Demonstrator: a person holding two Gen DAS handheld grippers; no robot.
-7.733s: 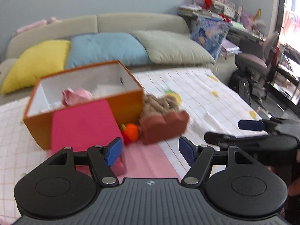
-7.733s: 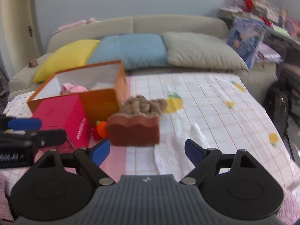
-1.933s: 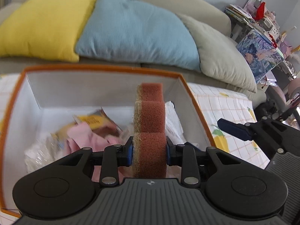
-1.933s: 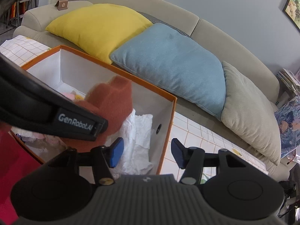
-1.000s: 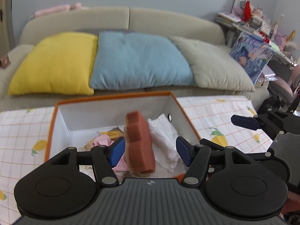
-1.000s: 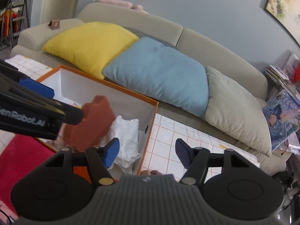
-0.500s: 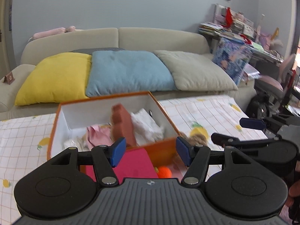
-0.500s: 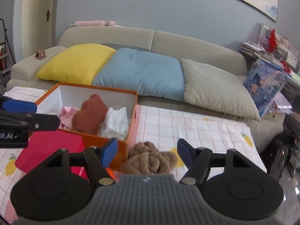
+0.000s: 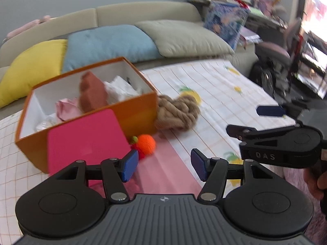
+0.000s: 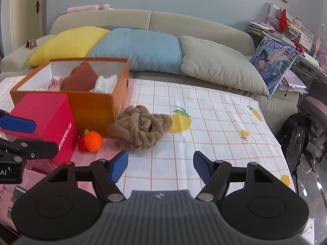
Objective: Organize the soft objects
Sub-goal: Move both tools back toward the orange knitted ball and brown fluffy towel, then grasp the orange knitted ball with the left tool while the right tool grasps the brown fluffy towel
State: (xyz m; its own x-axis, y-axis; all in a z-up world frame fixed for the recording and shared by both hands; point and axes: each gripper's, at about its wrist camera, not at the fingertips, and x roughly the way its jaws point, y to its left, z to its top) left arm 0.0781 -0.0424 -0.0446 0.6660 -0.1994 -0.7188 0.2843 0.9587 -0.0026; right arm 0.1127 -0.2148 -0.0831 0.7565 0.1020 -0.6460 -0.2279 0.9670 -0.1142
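The left hand-held gripper (image 9: 161, 166) is held above the near edge of the counter, its blue-padded jaws spread apart with nothing between them. The right hand-held gripper (image 10: 160, 166) is held alongside, jaws likewise apart and empty. Just ahead of both, a tan, chunky-knit soft bundle (image 10: 141, 126) lies crumpled on the cloth, touching the front corner of the open orange cardboard box (image 10: 96, 108). A small orange crocheted ball with a red part (image 10: 92, 141) rests between that box and the closed magenta box (image 10: 51, 120), which stands against the orange box's front wall. Inside the orange box, a rust-brown scalloped sponge (image 10: 79, 79) stands on edge, flanked by a crumpled white cloth (image 10: 106, 83) and a pink soft item (image 10: 54, 83). The counter is covered by a white checked cloth printed with fruit (image 10: 214, 122). Behind it stands a beige sofa (image 10: 143, 19) bearing a yellow cushion (image 10: 67, 42), a blue cushion (image 10: 139, 49) and a grey-green cushion (image 10: 218, 63), against a grey-blue wall.
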